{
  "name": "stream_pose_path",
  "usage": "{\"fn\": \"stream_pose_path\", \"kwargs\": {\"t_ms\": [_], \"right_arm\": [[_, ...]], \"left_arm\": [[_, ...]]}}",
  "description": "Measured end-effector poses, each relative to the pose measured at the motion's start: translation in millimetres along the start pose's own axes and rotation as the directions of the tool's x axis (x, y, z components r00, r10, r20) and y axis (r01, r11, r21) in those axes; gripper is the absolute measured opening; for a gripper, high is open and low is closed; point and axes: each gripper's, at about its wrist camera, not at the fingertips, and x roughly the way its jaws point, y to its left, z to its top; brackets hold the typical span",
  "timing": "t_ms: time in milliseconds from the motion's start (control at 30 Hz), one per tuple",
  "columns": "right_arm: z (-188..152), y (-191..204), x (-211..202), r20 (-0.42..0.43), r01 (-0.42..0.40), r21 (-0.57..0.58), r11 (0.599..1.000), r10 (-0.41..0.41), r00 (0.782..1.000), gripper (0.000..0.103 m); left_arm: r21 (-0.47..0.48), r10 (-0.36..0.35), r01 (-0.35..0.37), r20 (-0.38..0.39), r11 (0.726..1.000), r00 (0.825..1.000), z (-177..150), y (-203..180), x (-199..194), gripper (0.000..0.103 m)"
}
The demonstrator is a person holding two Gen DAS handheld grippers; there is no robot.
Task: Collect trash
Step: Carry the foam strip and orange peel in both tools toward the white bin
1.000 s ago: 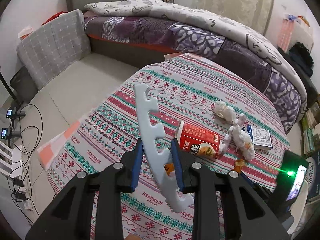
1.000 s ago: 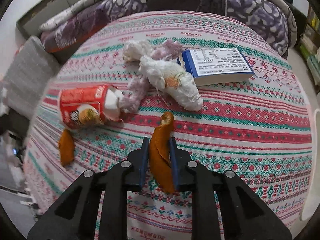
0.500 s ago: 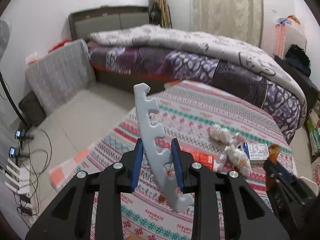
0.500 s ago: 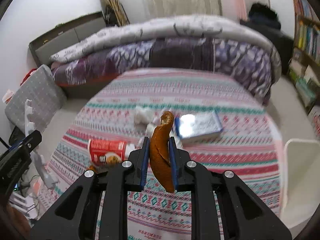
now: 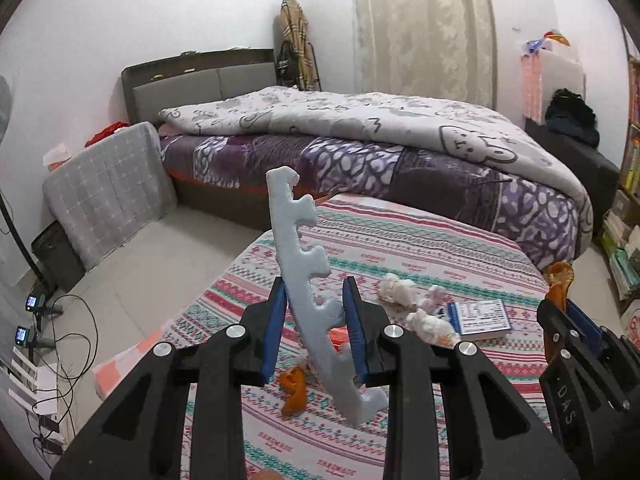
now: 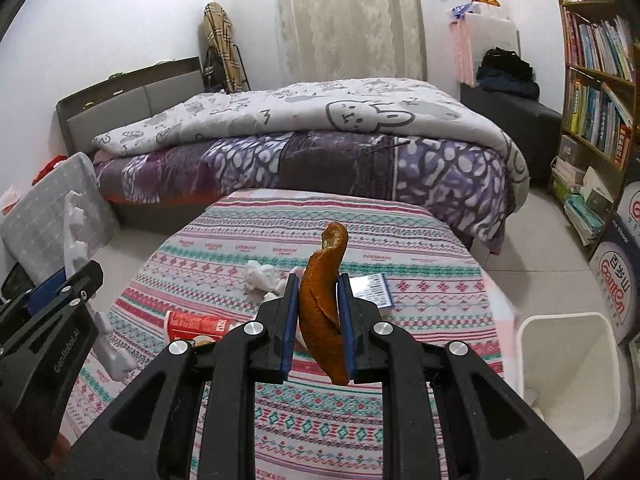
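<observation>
1. left gripper (image 5: pixel 316 322) is clamped on a notched foam strip (image 5: pixel 308 276), its long axis upright, top tilting left, above the patterned tablecloth (image 5: pixel 440 248).
2. right gripper (image 6: pixel 318 316) pinches an orange peel (image 6: pixel 324 300), near-vertical, tip up, over the same cloth.

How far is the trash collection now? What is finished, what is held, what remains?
Nothing clearly looks binned yet; the white bin looks nearly empty. In hand: the left gripper is shut on the foam strip, and the right gripper is shut on an orange peel. Left on the patterned cloth: the red cup, crumpled tissues, another peel and a small box.
</observation>
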Motion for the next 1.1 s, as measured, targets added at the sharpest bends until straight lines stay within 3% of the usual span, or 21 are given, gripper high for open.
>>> {"fn": "stream_pose_path", "kwargs": {"t_ms": [1100], "right_arm": [[2.1, -121.1, -39.4, 0.014, 0.179, 0.109, 0.978, -0.182, 0.983, 0.018]], "left_arm": [[0.139, -0.168, 0.161, 0.042, 0.977, 0.985, -11.9, -117.0, -36.7, 0.03]]}}
